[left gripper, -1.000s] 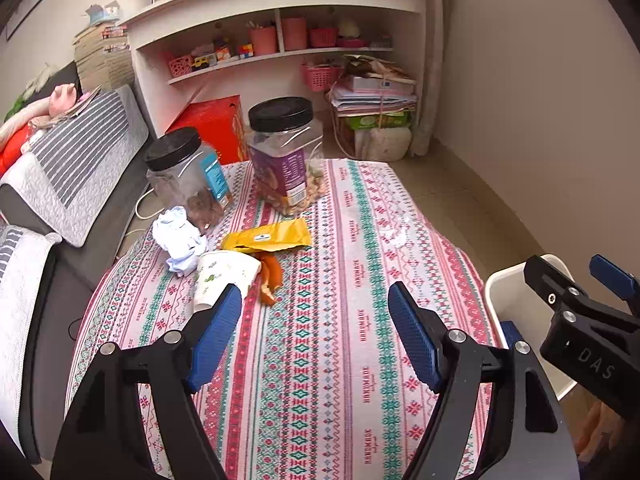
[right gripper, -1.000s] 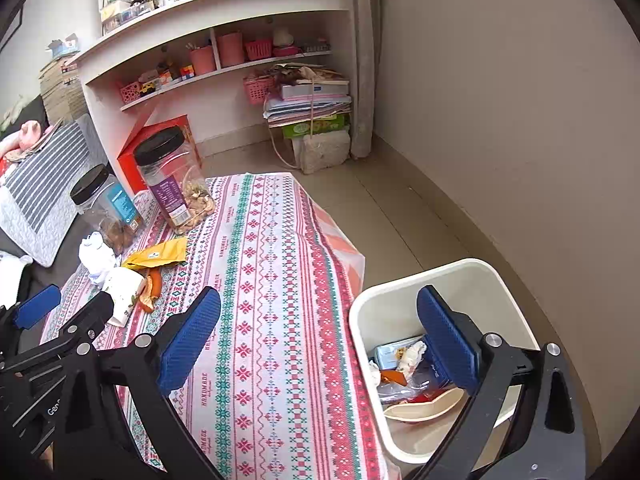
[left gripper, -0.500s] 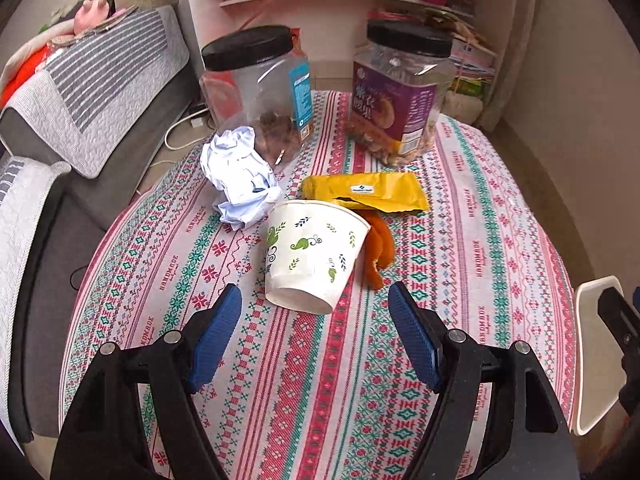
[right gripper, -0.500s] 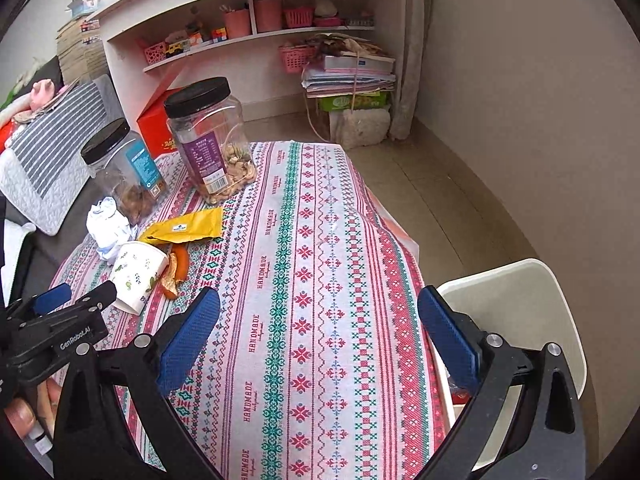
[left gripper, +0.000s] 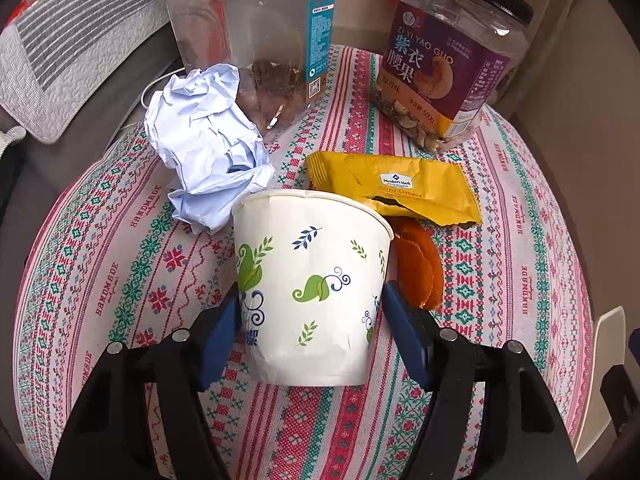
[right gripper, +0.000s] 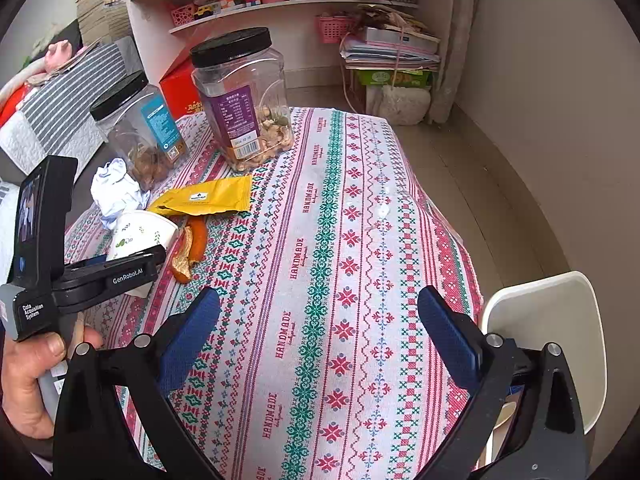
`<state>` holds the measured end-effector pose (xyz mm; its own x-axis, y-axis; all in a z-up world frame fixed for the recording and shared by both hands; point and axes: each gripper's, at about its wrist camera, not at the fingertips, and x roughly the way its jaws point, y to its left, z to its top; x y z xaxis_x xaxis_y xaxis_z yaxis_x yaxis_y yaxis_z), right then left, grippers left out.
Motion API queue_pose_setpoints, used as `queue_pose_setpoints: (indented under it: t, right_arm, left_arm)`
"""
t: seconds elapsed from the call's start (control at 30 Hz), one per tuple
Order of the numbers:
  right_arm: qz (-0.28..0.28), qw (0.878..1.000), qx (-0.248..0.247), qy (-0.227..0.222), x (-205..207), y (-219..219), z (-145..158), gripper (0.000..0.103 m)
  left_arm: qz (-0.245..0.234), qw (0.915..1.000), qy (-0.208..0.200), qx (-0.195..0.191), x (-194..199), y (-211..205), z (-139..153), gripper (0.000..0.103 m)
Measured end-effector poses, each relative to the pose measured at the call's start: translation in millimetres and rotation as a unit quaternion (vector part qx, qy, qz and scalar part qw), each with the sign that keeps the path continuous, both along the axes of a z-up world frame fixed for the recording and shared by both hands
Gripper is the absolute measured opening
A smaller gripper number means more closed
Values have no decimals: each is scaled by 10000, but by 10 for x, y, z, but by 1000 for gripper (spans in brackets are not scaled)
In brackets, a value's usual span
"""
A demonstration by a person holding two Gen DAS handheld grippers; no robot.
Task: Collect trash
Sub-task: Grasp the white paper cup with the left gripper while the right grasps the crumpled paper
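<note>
Since a moment ago we brought our left hand-held gripper (left gripper: 311, 312) down around the paper cup (left gripper: 310, 286), jaws closing onto its sides, while our right hand-held gripper (right gripper: 318, 322) hangs spread over the counter (right gripper: 340, 240).

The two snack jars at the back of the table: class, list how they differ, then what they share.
The purple-label jar stands nearer the table's middle; the blue-label jar stands at its edge. The purple-label jar holds pale nuts, the blue-label jar brown ones. Both are clear, upright, black-lidded and nearly empty.
</note>
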<state>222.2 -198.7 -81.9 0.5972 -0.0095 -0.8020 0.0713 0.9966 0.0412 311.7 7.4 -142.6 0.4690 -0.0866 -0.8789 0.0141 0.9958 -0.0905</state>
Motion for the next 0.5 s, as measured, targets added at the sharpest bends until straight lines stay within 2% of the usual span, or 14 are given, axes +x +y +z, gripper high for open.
queue_pose_setpoints:
  t: [0.1, 0.3, 0.5]
  right_arm:
    - [164, 9999, 6, -8, 36, 54, -32, 95]
    - [713, 9973, 144, -46, 135, 331, -52, 95]
    - [1232, 9915, 253, -322, 376, 943, 14, 95]
  left_arm:
    - [-56, 9999, -92, -42, -76, 67, 62, 59]
    - [4, 9997, -163, 156, -444, 347, 283, 58]
    - [319, 9980, -205, 504, -833, 778, 579, 58]
